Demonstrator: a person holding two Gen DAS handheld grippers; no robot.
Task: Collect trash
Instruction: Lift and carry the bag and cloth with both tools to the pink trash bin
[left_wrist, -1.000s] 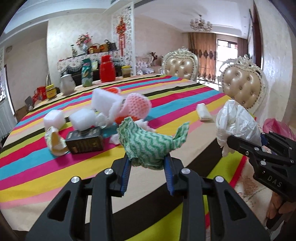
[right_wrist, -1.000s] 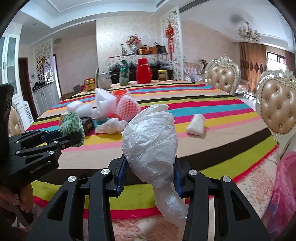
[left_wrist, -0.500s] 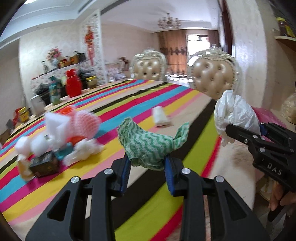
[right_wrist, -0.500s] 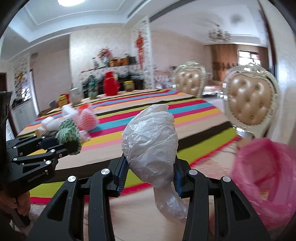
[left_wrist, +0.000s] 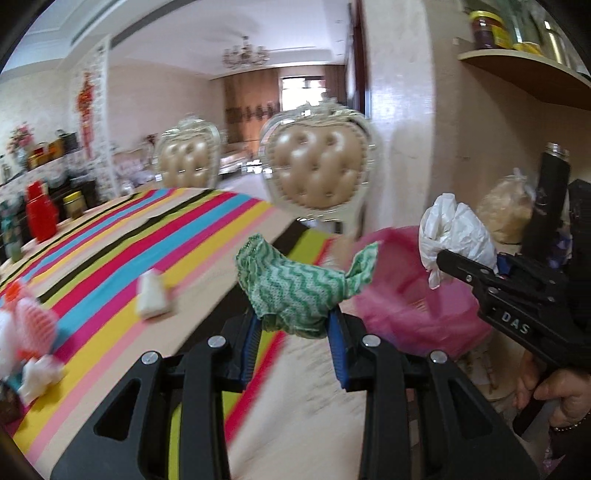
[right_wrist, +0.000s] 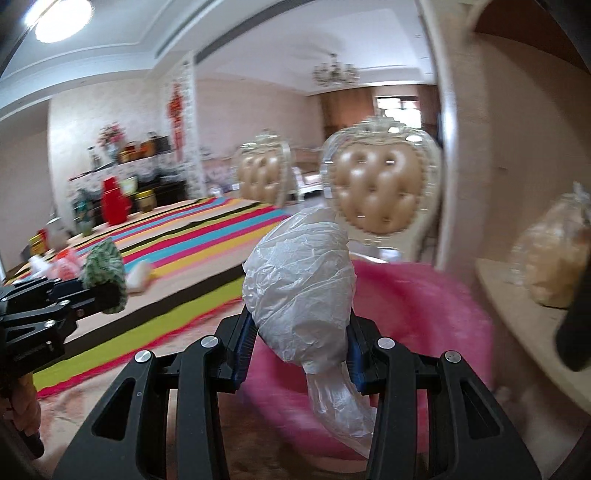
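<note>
Left gripper clamped on green-white cloth, wedged between its pads. Right gripper clamped on crumpled white plastic bag, tail hanging at 6 o'clock. Pink bin bag beyond, 3 o'clock.

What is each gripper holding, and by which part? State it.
The left gripper clamps the green-and-white cloth by its bunched lower part. The right gripper clamps the crumpled white plastic bag around its lower middle, tail hanging below.

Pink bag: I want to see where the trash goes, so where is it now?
The pink bag sits low right in the right wrist view, just behind the white plastic in the right gripper, below the near chair.
</note>
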